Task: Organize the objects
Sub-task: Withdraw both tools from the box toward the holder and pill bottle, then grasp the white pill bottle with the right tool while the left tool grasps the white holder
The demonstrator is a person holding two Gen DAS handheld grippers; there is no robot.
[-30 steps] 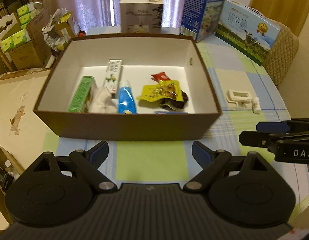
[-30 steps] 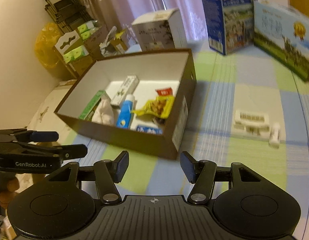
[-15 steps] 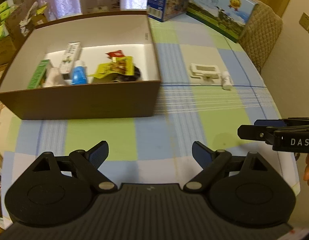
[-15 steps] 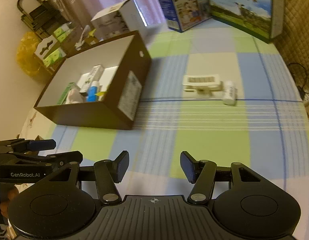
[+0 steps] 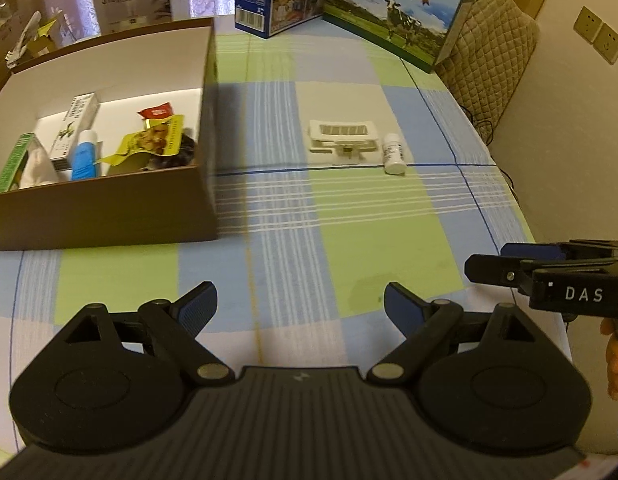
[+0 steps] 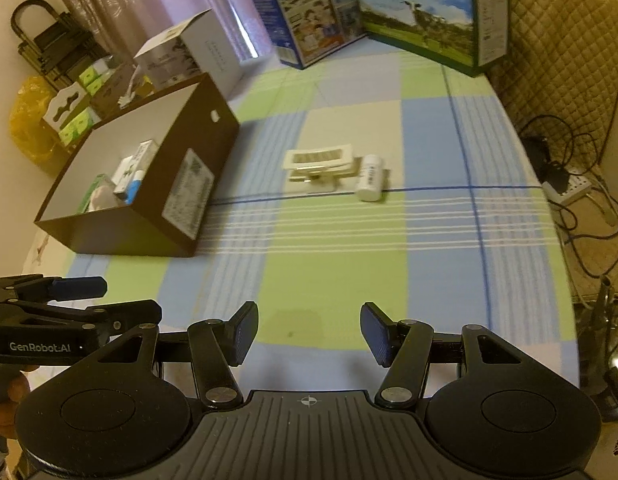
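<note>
My left tongs (image 5: 300,308) hang over the near edge of the desk (image 5: 381,216), spread wide and holding nothing, and my right tongs (image 6: 309,334) hover beside them, likewise wide and empty above the checked cloth. In the left wrist view the right tongs show at the right edge, and in the right wrist view the left tongs come in at the lower left, so the two sit side by side. The brown box (image 5: 101,216) stands on the left part of the desk, open at the top, and inside it I see a green carton (image 5: 11,162), a white carton (image 5: 75,126), a blue tube (image 5: 85,156), a yellow snack packet (image 5: 153,144) and a red packet (image 5: 157,112). Well to the right of the box, out on the cloth, lies a flat white plastic holder (image 5: 343,140), and a small white bottle (image 5: 393,154) lies on its side just beside the holder's right end. Both are well apart from either pair of tongs. At the far edge stand two printed milk cartons (image 6: 425,12) and a grey box (image 6: 189,56).
</note>
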